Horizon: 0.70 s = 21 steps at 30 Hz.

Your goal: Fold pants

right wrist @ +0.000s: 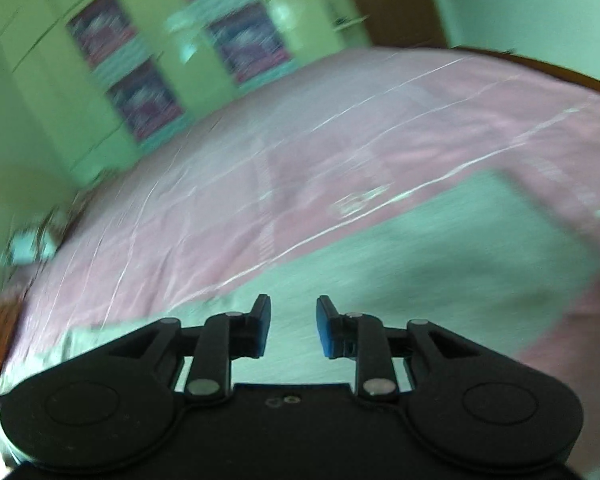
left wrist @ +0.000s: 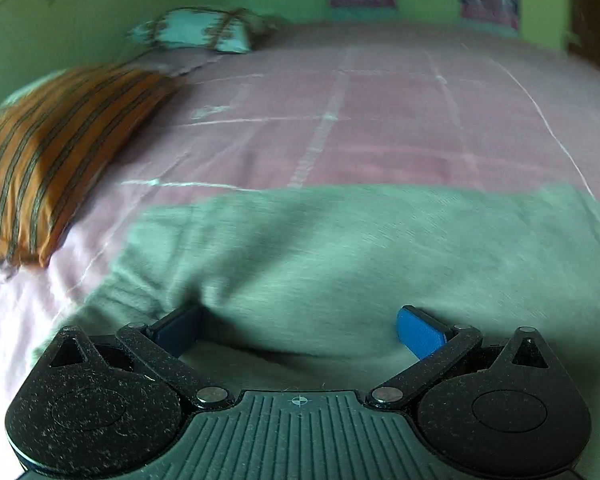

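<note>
The pale green pants [left wrist: 340, 248] lie spread on a pink bedsheet [left wrist: 380, 120]. In the left wrist view they fill the near half of the bed, with a rumpled fold at the left. My left gripper [left wrist: 300, 324] is wide open just over the near edge of the pants, its blue pads [left wrist: 418, 330] far apart. In the right wrist view the pants [right wrist: 440, 248] run as a long strip towards the right. My right gripper [right wrist: 293, 320] is partly open above them, holding nothing. Both views are blurred by motion.
An orange striped pillow [left wrist: 56, 148] lies at the left of the bed. A light patterned pillow [left wrist: 204, 32] lies at the far left. Green walls with dark window panels [right wrist: 244, 40] stand behind the bed. A wooden bed edge [right wrist: 560, 68] shows at the right.
</note>
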Motion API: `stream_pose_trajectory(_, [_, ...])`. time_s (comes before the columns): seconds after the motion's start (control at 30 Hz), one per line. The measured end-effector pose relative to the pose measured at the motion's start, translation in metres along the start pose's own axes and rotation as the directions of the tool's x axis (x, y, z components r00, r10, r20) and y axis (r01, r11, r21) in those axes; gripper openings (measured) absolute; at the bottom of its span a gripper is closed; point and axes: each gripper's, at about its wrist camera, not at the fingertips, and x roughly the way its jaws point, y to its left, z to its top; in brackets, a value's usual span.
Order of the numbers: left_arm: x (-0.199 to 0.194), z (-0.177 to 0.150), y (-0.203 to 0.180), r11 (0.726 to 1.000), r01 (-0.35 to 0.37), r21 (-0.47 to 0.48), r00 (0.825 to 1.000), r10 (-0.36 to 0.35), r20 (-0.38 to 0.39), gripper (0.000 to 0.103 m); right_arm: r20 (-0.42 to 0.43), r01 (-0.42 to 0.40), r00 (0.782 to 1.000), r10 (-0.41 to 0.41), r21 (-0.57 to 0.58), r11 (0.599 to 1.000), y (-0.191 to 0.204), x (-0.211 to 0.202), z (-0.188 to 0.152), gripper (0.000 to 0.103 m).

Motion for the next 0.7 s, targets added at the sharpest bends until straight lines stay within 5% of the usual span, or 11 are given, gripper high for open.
stream_pose_trajectory(0.07, [-0.013,0.006,0.008,0.999,0.027,-0.028,0.999,-0.026,0.031,0.103,-0.042,-0.063,0.997,0.061,-0.051,0.997,0.026,0.014,0.002,0.018])
stream_pose_trajectory(0.2, [-0.053,-0.01,0.045,0.981,-0.088,-0.17,0.981,0.115,0.158,0.103,-0.124,-0.226,0.971,0.207,-0.172,0.959,0.093,0.052,0.013,0.018])
stream_pose_trajectory(0.3, [-0.051,-0.026,0.087,0.932,-0.169,-0.321,0.971,0.214,0.108,0.103,-0.195,-0.326,0.939,0.283,-0.244,0.913,0.151,0.086,0.018,0.018])
stream_pose_trajectory(0.4, [-0.042,-0.041,0.113,0.877,-0.154,-0.455,0.981,0.192,0.039,0.1,-0.265,-0.41,0.904,0.335,-0.319,0.855,0.209,0.115,0.013,0.018])
stream_pose_trajectory(0.53, [-0.035,-0.049,0.113,0.845,-0.084,-0.528,0.991,0.128,0.046,0.076,-0.352,-0.479,0.866,0.356,-0.377,0.793,0.27,0.164,0.006,0.018])
stream_pose_trajectory(0.6, [-0.03,-0.045,0.113,0.845,-0.041,-0.532,0.994,0.088,0.064,0.053,-0.385,-0.493,0.854,0.351,-0.38,0.783,0.29,0.188,0.004,0.019])
stream_pose_trajectory(0.7, [-0.028,-0.043,0.107,0.851,-0.02,-0.525,0.995,0.07,0.076,0.046,-0.44,-0.509,0.836,0.329,-0.397,0.764,0.305,0.215,-0.004,0.021])
